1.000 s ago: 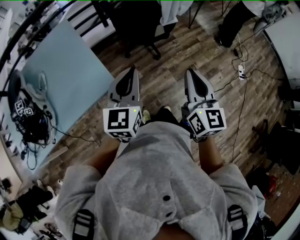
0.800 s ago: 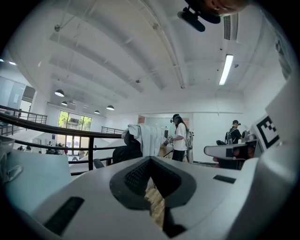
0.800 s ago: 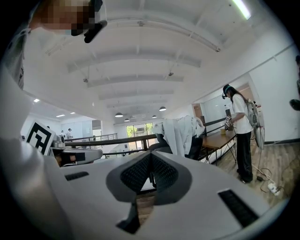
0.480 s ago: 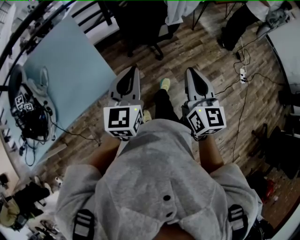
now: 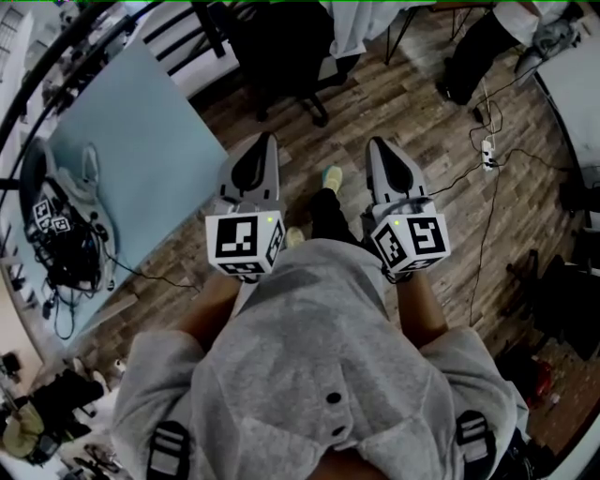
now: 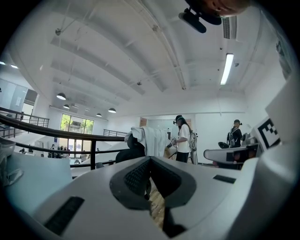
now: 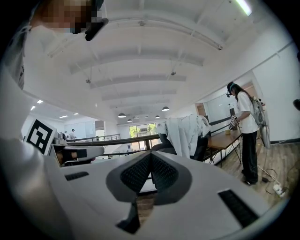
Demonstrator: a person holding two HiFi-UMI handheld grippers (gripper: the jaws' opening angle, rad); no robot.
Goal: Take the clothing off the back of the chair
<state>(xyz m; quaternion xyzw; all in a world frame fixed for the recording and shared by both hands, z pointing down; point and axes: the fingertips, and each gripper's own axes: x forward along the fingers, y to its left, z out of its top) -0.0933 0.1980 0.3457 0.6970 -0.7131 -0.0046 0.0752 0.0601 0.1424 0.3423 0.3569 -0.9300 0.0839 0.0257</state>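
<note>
The left gripper [image 5: 266, 142] and right gripper [image 5: 379, 148] both have their fingers pressed together, holding nothing. The white clothing [image 7: 184, 134] hangs on the chair [image 5: 281, 52], well ahead of the fingertips. One foot [image 5: 331, 175] has stepped forward (grippers unchanged), so the person is likely still approaching.

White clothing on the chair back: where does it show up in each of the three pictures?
Head view: white clothing at the top edge, right of centre.
Left gripper view: mid-picture, slightly left of centre.
Right gripper view: right of centre.
Shared landmark: the black chair it hangs on.
</note>
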